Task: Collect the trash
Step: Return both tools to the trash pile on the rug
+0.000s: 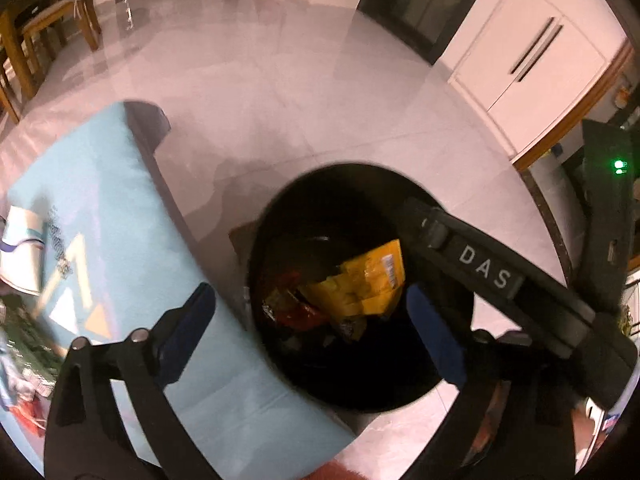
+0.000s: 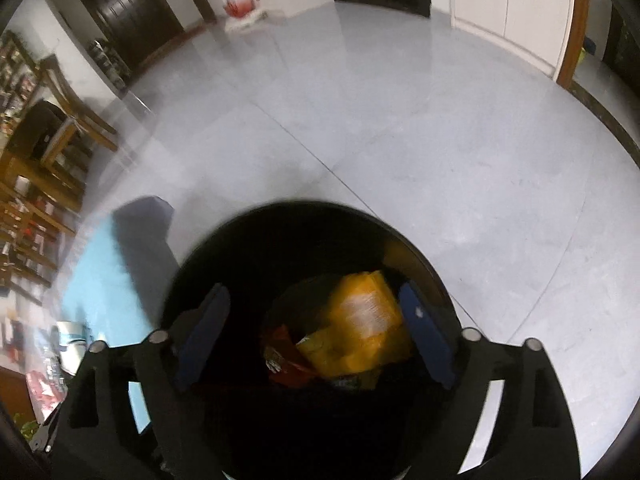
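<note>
A black round trash bin (image 1: 320, 208) stands on the floor beside the table. In it lie a yellow wrapper (image 1: 370, 280) and a red wrapper (image 1: 298, 314). My left gripper (image 1: 312, 332) hangs above the bin's near side, jaws wide open, with nothing between the blue pads (image 1: 188, 332). In the right wrist view the same bin (image 2: 280, 232) fills the lower middle, holding the yellow wrapper (image 2: 360, 320) and the red wrapper (image 2: 282, 356). My right gripper (image 2: 316, 336) is open over the bin's mouth and holds nothing.
A table with a light blue cloth (image 1: 120, 220) borders the bin on the left, with a white packet (image 1: 20, 248) and red litter (image 1: 28, 408) on it. A black bar marked DAS (image 1: 484, 268) crosses the bin's right side. Grey tiled floor (image 2: 440, 140), white cupboards (image 1: 520, 52), wooden chairs (image 1: 48, 24).
</note>
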`<state>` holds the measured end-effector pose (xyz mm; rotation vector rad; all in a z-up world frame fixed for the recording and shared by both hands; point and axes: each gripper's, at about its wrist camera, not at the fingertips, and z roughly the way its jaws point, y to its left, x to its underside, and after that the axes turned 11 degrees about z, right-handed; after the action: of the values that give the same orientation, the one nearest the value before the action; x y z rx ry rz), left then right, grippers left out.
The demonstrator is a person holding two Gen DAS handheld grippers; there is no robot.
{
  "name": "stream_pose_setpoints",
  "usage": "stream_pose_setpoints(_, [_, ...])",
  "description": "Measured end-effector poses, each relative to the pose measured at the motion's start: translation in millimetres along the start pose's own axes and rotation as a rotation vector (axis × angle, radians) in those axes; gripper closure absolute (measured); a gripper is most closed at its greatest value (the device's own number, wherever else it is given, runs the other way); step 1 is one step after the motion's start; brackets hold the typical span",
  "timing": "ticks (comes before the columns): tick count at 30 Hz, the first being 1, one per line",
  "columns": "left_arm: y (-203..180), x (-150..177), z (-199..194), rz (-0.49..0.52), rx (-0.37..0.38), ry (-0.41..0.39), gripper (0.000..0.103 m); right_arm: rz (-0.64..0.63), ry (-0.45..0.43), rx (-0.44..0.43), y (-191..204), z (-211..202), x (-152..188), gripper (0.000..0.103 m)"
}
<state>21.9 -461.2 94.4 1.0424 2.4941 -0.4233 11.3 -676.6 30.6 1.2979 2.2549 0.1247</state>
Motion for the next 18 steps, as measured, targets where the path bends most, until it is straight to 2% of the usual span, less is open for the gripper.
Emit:
stream_pose_setpoints(4, [25.3,12.7,-48.9,-0.060,-0.019,-0.096,0.003,-0.023,-0.084,-0.037,12.2,-31.4,1.2,0.007])
stream_pose_setpoints(8, [76.3,43.1,-93.9,-0.190,-0.047,-0.166,0.003,-0.090,-0.184,-0.089,36.5,-62.6,13.0,0.003])
stream_pose_setpoints(13, [168.3,101.2,-154.1,-0.390,-0.206,-0.252,0.003,-0.259,-0.279,-0.148,94.5,-82.4,42.7,0.003])
stream_pose_setpoints(16, [223.9,146.4,-187.5,-0.531,-0.289,-0.279,0.003,-0.356,-0.275,-0.173,130.2,-85.0,67.8,0.003])
stream_pose_setpoints(18, [252.1,176.4,-199.7,-0.603,-0.343,-0.276,0.003,-0.370,-0.247,-0.181,149.6,-84.3,79.6,0.003])
